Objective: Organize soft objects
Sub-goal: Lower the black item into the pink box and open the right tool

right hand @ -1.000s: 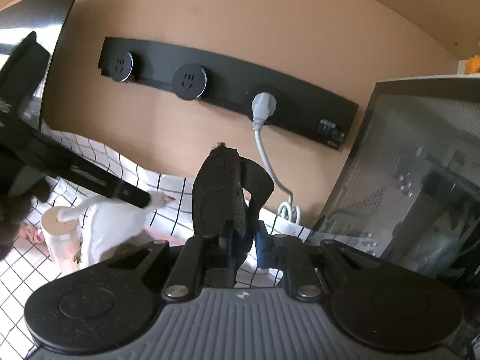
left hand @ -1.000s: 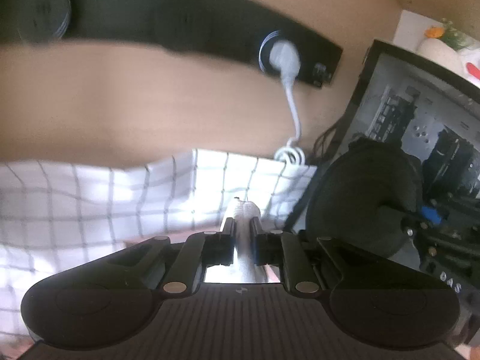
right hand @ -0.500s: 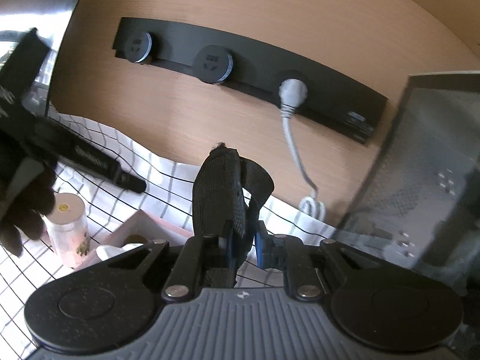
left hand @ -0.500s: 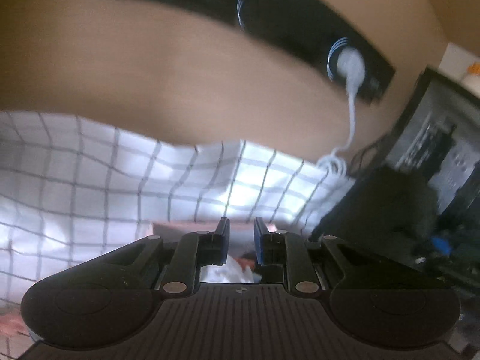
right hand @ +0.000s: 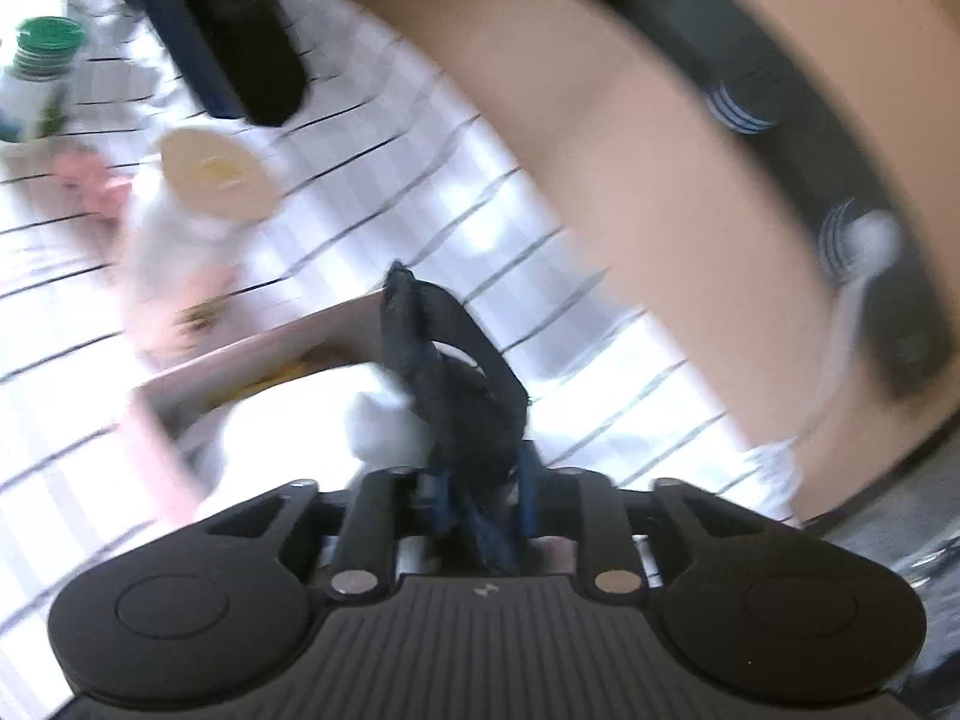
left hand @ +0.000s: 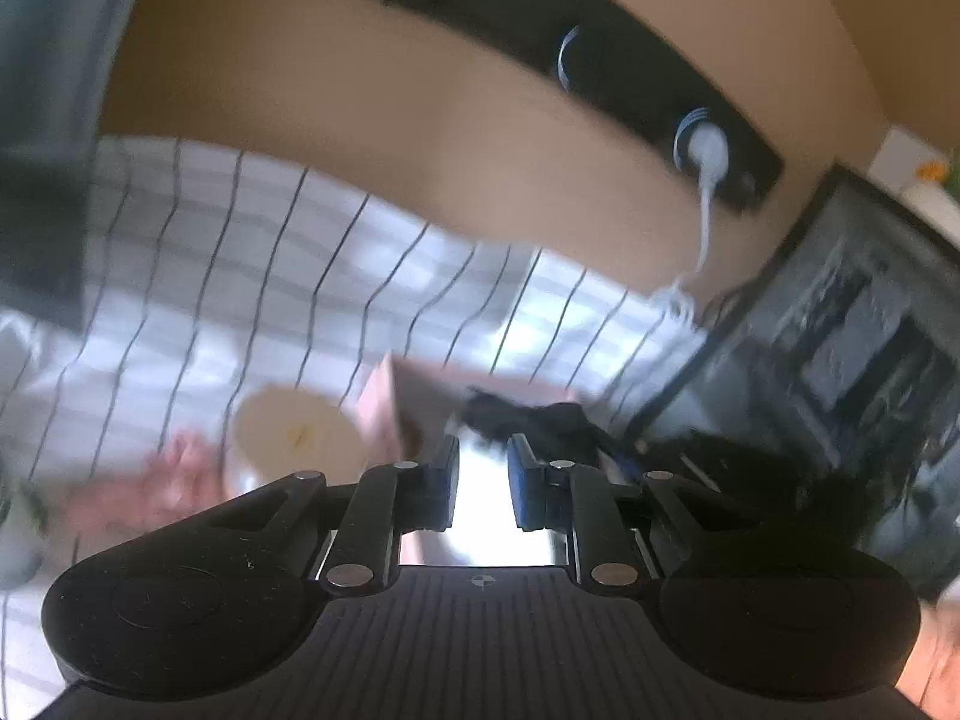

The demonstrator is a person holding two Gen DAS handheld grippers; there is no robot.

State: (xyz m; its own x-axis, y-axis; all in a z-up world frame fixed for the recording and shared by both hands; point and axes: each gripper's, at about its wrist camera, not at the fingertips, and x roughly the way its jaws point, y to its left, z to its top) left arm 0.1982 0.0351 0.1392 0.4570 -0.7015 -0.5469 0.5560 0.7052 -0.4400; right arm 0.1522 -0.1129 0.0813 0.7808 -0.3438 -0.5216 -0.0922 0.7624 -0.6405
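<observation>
Behind our checked cloth (left hand: 252, 276) stands a tan wall (left hand: 372, 114) with a black socket strip (left hand: 606, 78). We hold our left gripper (left hand: 483, 468) with its jaws a little apart and nothing between them. Our right gripper (right hand: 480, 480) has just been opening its jaws, and the black sock (right hand: 456, 372) sticks up between them; we cannot tell if they press it. It hangs over the pink box (right hand: 282, 342), beside something white (right hand: 288, 438).

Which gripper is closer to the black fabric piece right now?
Right. The black fabric piece stands between the jaws of the right gripper, over the pink box. The left gripper is empty beside it.
</observation>
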